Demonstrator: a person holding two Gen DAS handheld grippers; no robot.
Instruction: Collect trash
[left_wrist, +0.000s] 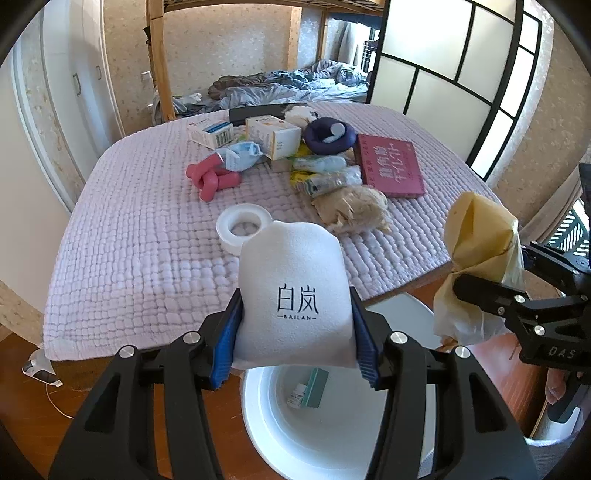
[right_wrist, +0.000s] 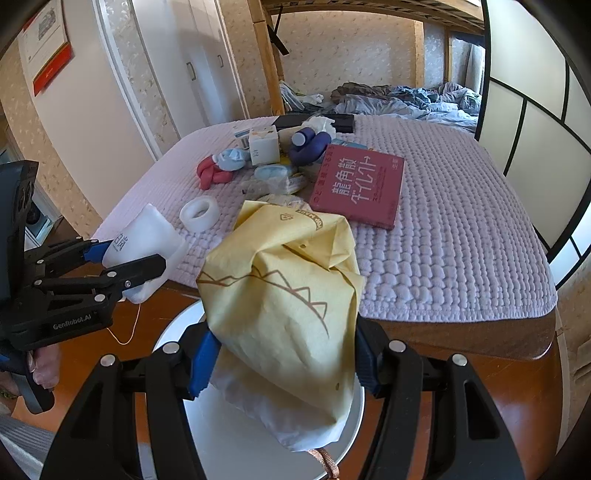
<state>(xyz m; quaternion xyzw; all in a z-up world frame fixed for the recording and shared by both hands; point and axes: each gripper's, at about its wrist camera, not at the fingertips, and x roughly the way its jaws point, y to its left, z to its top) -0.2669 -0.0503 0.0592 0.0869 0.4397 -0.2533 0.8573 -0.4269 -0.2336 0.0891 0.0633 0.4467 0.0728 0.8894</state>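
My left gripper (left_wrist: 295, 332) is shut on a white foam pouch (left_wrist: 293, 291) printed "BAILAN", held above a white bin (left_wrist: 266, 424) that holds a small teal box (left_wrist: 314, 387). It also shows in the right wrist view (right_wrist: 147, 266), with the pouch (right_wrist: 144, 240). My right gripper (right_wrist: 284, 354) is shut on a crumpled yellow paper bag (right_wrist: 284, 302) over the white bin (right_wrist: 229, 443). The same bag (left_wrist: 476, 236) and gripper (left_wrist: 480, 288) show at the right in the left wrist view.
A table with a lilac quilted cover (left_wrist: 147, 240) carries a tape roll (left_wrist: 242, 225), pink tubes (left_wrist: 210, 179), small boxes (left_wrist: 271, 134), a dark blue ring (left_wrist: 328, 136), a red box (left_wrist: 391, 164), wrappers (left_wrist: 325, 173) and a beige paper wad (left_wrist: 354, 210). A bed (left_wrist: 295, 85) lies behind.
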